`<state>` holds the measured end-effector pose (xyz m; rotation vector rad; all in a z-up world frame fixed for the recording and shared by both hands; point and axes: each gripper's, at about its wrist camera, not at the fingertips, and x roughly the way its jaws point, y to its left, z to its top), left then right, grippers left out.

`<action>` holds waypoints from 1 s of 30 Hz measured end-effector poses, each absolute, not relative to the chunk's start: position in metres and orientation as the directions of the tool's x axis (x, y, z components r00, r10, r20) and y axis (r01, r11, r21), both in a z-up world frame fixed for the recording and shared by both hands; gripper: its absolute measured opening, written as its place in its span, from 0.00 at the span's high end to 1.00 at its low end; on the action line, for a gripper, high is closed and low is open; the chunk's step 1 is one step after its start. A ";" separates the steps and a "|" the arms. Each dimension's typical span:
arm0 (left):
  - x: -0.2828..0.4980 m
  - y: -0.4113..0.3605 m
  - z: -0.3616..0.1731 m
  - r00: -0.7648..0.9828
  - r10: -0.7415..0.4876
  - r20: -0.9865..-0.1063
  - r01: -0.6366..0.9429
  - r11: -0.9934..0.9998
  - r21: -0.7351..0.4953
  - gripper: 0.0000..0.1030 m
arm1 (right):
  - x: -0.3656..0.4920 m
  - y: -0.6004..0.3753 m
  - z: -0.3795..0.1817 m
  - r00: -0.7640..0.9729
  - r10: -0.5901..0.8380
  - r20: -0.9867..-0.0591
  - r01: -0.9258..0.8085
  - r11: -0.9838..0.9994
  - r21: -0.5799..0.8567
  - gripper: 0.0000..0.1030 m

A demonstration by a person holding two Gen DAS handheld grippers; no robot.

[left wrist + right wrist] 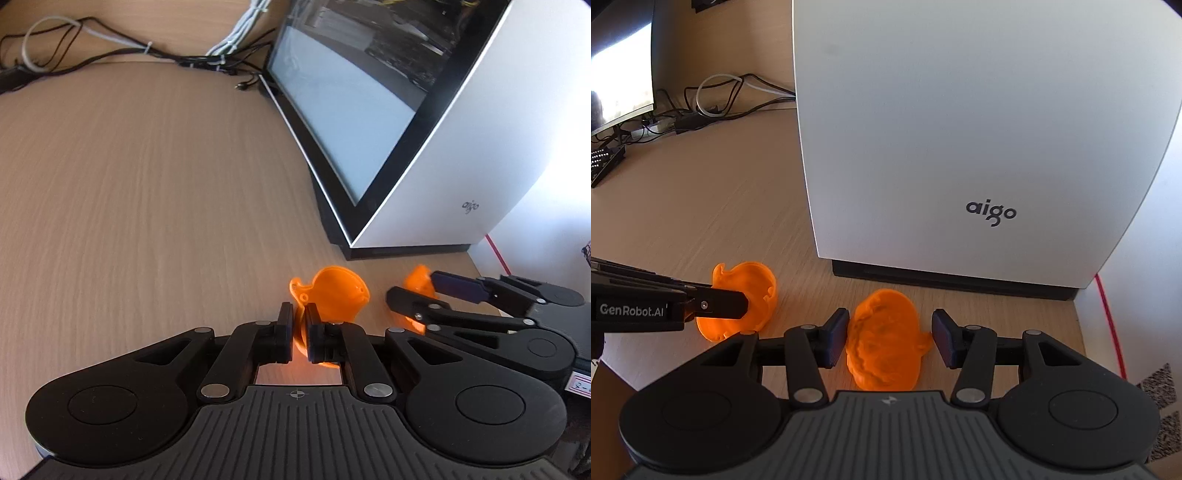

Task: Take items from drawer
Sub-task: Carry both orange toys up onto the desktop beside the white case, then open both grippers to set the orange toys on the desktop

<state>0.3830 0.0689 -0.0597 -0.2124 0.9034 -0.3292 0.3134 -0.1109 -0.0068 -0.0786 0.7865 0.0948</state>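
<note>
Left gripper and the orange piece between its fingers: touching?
Touching. The left wrist view shows the left gripper with its fingers shut tight on the thin edge of the orange piece, no gap visible on either side.

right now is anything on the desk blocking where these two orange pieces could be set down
Nothing visible does. The left hand-held gripper is clamped on one orange printed piece, the right hand-held gripper straddles the other, and the wooden desk beside the white aigo computer case is bare.

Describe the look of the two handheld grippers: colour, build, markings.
Both the left gripper and right gripper are black, with linkage arms on silver pivots, round side discs, a ribbed grey centre plate and dark blue ribbed pads. White GenRobot.AI lettering marks the left one's side.
</note>
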 end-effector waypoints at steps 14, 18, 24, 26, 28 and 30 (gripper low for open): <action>0.351 0.087 -0.017 0.702 -0.329 -0.632 0.206 0.943 -0.263 0.88 | 0.291 -0.111 0.028 0.796 0.026 -0.605 -0.055 0.998 -0.030 0.39; 0.329 0.100 -0.002 0.718 -0.323 -0.617 0.205 0.945 -0.256 0.88 | 0.266 -0.120 0.043 0.795 0.030 -0.606 -0.035 0.999 0.004 0.35; 0.279 0.111 0.001 0.610 -0.409 -0.679 0.320 0.911 -0.261 0.88 | 0.207 -0.141 0.039 0.745 0.080 -0.663 -0.020 0.995 0.098 0.34; 0.268 0.107 -0.008 0.511 -0.427 -0.746 0.349 0.896 -0.273 0.88 | 0.188 -0.142 0.035 0.750 0.086 -0.656 -0.013 0.993 0.115 0.33; 0.260 0.098 -0.025 0.403 -0.443 -0.801 0.375 0.878 -0.297 0.88 | 0.181 -0.137 0.030 0.722 0.099 -0.685 -0.031 0.993 0.111 0.30; 0.253 0.088 -0.044 0.303 -0.464 -0.832 0.403 0.854 -0.329 0.88 | 0.176 -0.139 0.023 0.651 0.146 -0.745 -0.077 0.989 0.126 0.30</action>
